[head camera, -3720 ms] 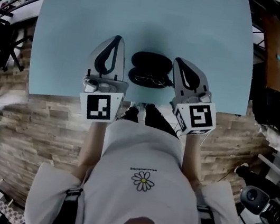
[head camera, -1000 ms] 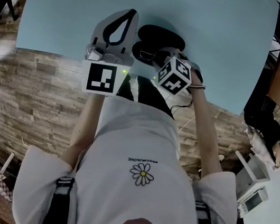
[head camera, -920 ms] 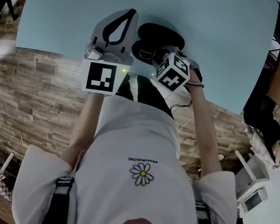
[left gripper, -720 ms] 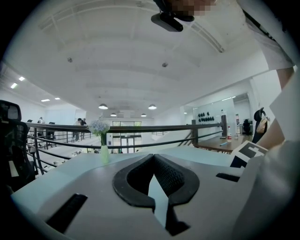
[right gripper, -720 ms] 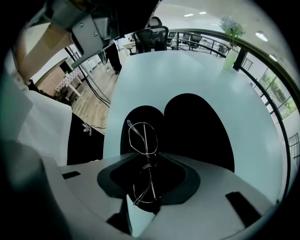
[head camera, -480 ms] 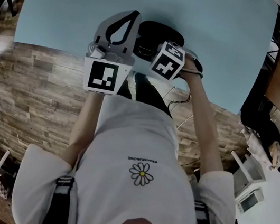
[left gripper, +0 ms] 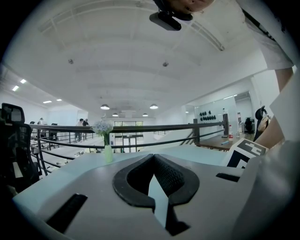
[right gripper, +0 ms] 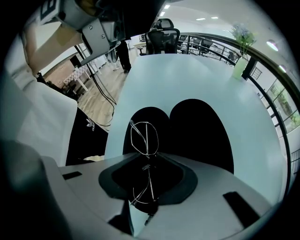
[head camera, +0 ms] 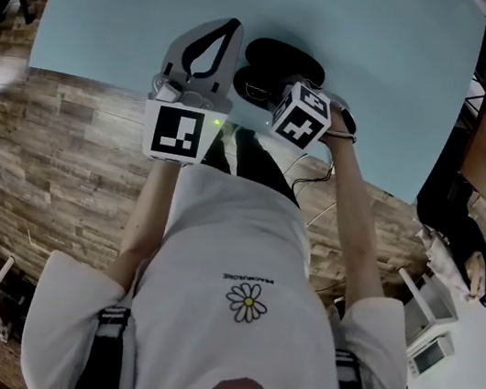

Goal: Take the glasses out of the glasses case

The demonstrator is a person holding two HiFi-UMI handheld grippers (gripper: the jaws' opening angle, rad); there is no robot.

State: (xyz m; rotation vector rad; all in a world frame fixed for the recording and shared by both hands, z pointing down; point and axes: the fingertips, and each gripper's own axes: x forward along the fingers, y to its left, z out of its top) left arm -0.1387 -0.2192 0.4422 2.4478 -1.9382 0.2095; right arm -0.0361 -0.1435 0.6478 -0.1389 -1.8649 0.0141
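Observation:
The black glasses case (head camera: pixel 283 61) lies open on the pale blue table (head camera: pixel 388 56), near its front edge. In the right gripper view its two halves (right gripper: pixel 201 133) lie side by side, and wire-framed glasses (right gripper: pixel 144 137) sit in the left half. My right gripper (right gripper: pixel 147 158) points steeply down into the case. Its jaws are closing, a narrow gap remains, and the glasses' bridge is between the tips. From the head view its marker cube (head camera: pixel 302 115) hides those tips. My left gripper (head camera: pixel 228 24) rests level on the table just left of the case, shut and empty (left gripper: pixel 153 156).
A small vase of flowers (left gripper: pixel 108 151) stands at the table's far end, also seen in the right gripper view (right gripper: pixel 240 64). The table's front edge (head camera: pixel 237 123) runs just under both grippers, with wood flooring below. A railing and an office chair (right gripper: pixel 161 35) lie beyond the table.
Since the earliest frame my right gripper has swung from lying beside the case to tipping down over it. Over the last second its cube has rolled a little. The left gripper has stayed put.

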